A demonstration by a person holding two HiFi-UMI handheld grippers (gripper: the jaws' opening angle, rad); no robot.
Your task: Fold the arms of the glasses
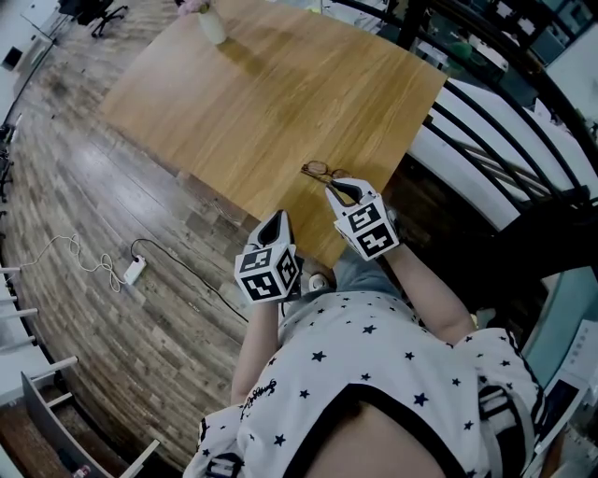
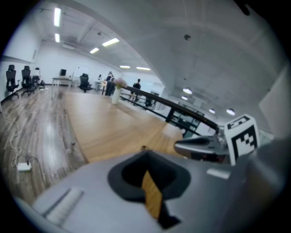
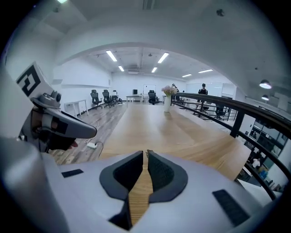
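Observation:
The brown-framed glasses (image 1: 321, 170) lie on the wooden table (image 1: 280, 93) close to its near edge; whether their arms are folded I cannot tell. My right gripper (image 1: 337, 190) hovers just in front of them, jaws together and holding nothing. My left gripper (image 1: 277, 217) hangs further left and nearer, off the table's edge, shut and empty. In the left gripper view, over the closed left gripper (image 2: 146, 156), a dark bit of the glasses (image 2: 143, 148) peeks out, and the right gripper (image 2: 200, 145) shows at the right. The right gripper view shows its own jaws (image 3: 146, 155) nearly touching.
A vase of flowers (image 1: 211, 24) stands at the table's far end. A black railing (image 1: 495, 121) runs along the right side. On the wooden floor at the left lie a power strip (image 1: 135, 271) and its cables. Office chairs (image 3: 107, 98) stand far back.

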